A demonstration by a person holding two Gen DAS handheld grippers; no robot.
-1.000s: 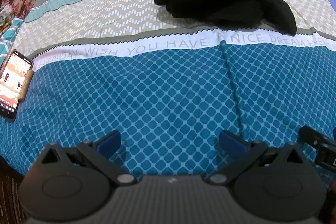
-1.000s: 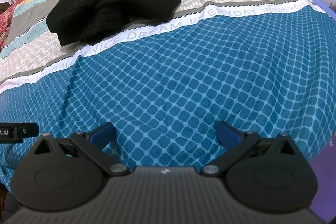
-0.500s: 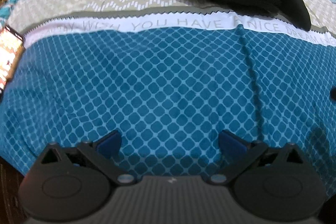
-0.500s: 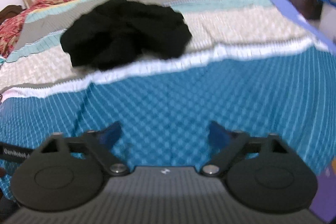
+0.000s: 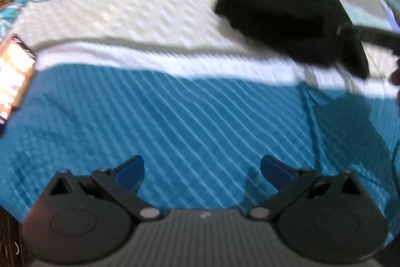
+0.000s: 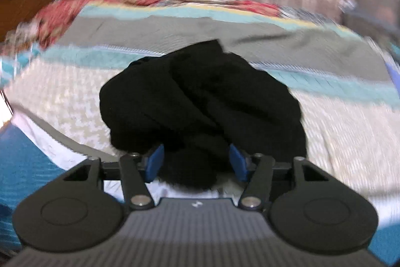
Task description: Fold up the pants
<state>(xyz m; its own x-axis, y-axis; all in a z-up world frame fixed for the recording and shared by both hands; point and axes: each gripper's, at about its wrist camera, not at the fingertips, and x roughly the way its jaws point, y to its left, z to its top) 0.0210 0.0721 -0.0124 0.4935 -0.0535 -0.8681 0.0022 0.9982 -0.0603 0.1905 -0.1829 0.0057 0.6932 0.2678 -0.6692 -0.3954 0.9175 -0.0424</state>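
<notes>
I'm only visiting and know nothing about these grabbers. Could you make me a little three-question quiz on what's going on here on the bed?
1. True or false: the black pants lie neatly folded.
2. Which gripper has its fingers on either side of the pants: A left, B right?
3. What lit object lies at the bedspread's left edge?

Key: 1 false, they are a crumpled heap. 2 B, its jaws not yet closed. 3 a phone.
</notes>
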